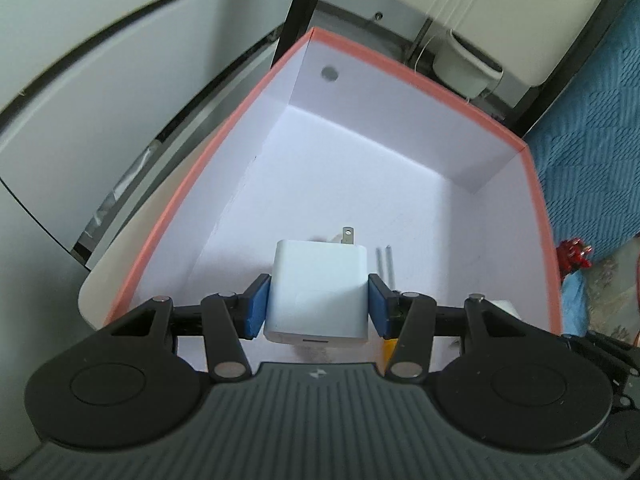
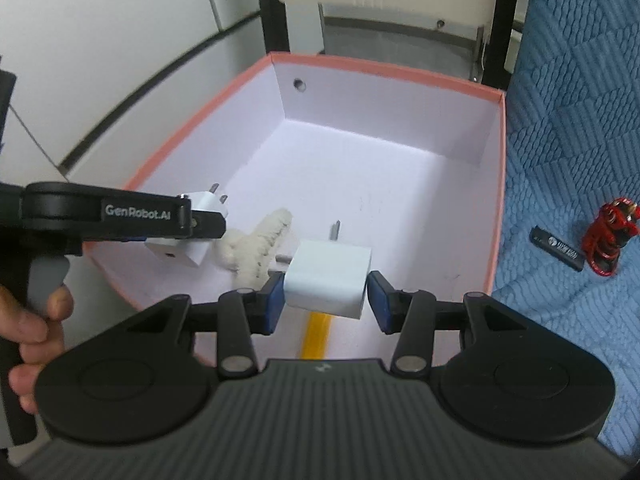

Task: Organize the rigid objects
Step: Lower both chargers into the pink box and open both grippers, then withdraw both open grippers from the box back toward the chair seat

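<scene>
The left gripper clasped a white cube-shaped plastic charger over the pink-rimmed white cardboard box. The right gripper gripped a second white plastic charger inside that box, beside a fluffy cream toy.

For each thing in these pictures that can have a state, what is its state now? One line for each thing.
Left gripper: shut on left white charger, over the box.
Right gripper: right white charger between its pads; grip unclear.
Pink box: open, no lid.
Red cable: coiled, outside the box.
Black stick: lying flat on blue cloth.
</scene>
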The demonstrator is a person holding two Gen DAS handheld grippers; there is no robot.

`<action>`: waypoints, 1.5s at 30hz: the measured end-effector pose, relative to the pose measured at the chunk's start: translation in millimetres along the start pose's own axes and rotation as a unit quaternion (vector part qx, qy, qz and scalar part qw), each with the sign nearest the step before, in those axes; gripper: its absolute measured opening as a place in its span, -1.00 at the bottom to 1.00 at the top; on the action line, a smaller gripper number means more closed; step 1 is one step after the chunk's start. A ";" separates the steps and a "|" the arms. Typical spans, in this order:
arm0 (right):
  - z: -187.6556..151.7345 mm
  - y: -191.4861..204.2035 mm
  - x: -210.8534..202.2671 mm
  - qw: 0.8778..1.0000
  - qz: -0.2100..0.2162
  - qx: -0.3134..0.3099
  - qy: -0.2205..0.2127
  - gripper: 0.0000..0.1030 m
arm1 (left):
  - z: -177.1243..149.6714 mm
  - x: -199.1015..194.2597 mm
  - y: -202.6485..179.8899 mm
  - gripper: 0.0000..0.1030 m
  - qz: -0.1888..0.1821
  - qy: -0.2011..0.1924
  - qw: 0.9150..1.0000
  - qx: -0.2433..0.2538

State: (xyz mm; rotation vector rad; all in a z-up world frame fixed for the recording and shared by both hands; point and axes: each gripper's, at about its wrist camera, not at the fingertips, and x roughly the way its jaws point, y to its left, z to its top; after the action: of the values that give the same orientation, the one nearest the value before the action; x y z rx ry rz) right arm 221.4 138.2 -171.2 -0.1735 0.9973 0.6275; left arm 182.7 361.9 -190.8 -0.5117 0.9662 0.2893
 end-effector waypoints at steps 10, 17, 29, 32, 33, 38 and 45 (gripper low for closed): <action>3.0 -3.7 -2.3 1.000 -0.011 0.006 -0.004 -0.09 | 1.4 -0.9 -3.1 0.30 -0.006 -0.004 1.000 0.001; -0.6 -12.2 -34.8 0.999 -0.005 0.015 -0.032 -0.09 | -3.1 -31.1 -19.4 0.30 -0.006 -0.031 0.999 0.015; -32.8 -39.7 -105.2 0.996 -0.012 0.038 -0.080 -0.09 | -41.8 -99.9 -69.4 0.30 -0.022 -0.076 0.996 0.041; -42.8 -45.8 -125.4 0.994 -0.018 0.043 -0.094 -0.09 | -54.0 -116.3 -82.7 0.30 -0.028 -0.086 0.995 0.048; -45.3 -47.2 -131.4 0.994 -0.020 0.043 -0.098 -0.09 | -58.0 -121.0 -86.5 0.30 -0.029 -0.089 0.994 0.050; -61.3 -52.8 -164.5 0.991 -0.023 0.027 -0.125 -0.09 | -79.2 -145.8 -110.6 0.30 -0.039 -0.104 0.992 0.066; -88.7 -67.5 -199.3 0.988 -0.029 0.038 -0.143 -0.07 | -113.8 -176.1 -140.0 0.35 -0.048 -0.118 0.988 0.082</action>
State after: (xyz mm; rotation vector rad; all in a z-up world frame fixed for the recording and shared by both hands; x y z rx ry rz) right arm 118.3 -35.5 -64.5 -0.0422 0.7343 0.5417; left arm 70.1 181.0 -56.0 -0.3624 0.7254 0.1774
